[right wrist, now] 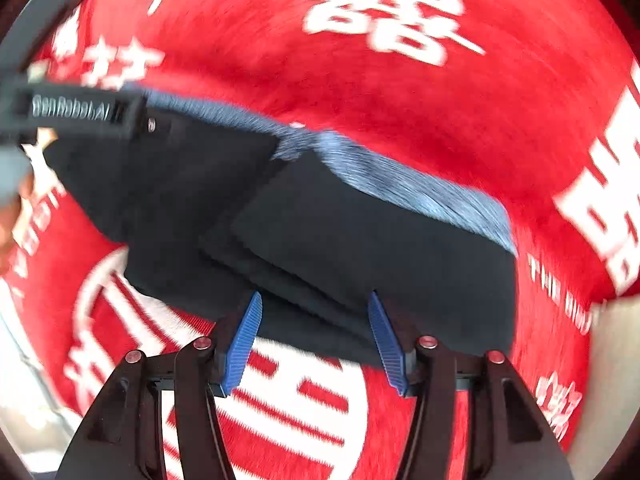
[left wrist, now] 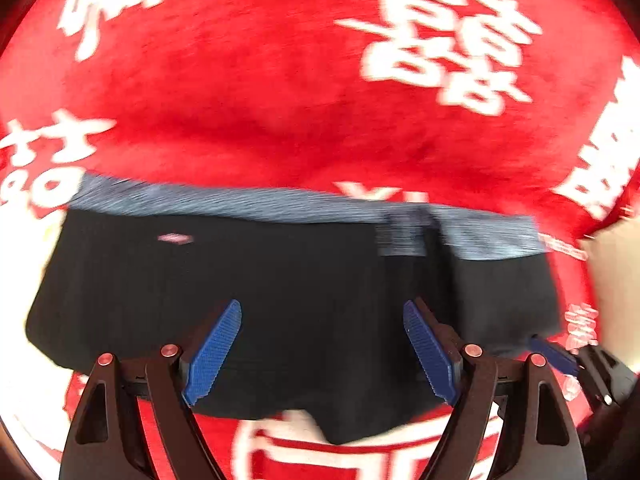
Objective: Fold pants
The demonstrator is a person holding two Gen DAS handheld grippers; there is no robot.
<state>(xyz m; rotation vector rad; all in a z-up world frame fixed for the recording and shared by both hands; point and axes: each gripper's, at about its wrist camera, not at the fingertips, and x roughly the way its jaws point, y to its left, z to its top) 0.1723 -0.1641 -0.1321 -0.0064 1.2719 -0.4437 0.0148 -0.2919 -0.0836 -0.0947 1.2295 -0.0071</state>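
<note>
At the bottom of the left wrist view the left tongs (left wrist: 322, 354) stand wide apart with nothing between the blue pads, and the right wrist view shows the right tongs (right wrist: 316, 340) likewise spread and empty. Just beyond both pairs lie the pants (left wrist: 280, 300), a dark bundle resting across the middle of each frame on a red blanket (left wrist: 260, 100) printed with large white characters. The pants look already folded into a compact rectangle: in the right wrist view several stacked layers with stepped edges show near the centre (right wrist: 280, 248), and the grey-blue waistband (left wrist: 280, 202) runs along the far edge. Judging from this, most of the folding seems done, and what may be left is a last fold or some tidying, though that cannot be settled here. Both views are smeared by motion blur, so seams and the small pale label in the left of the left wrist view cannot be read. The left tongs' body, with lettering on it, cuts into the upper left of the right wrist view and hides that end of the pants. What lies under the blanket cannot be made out.
</note>
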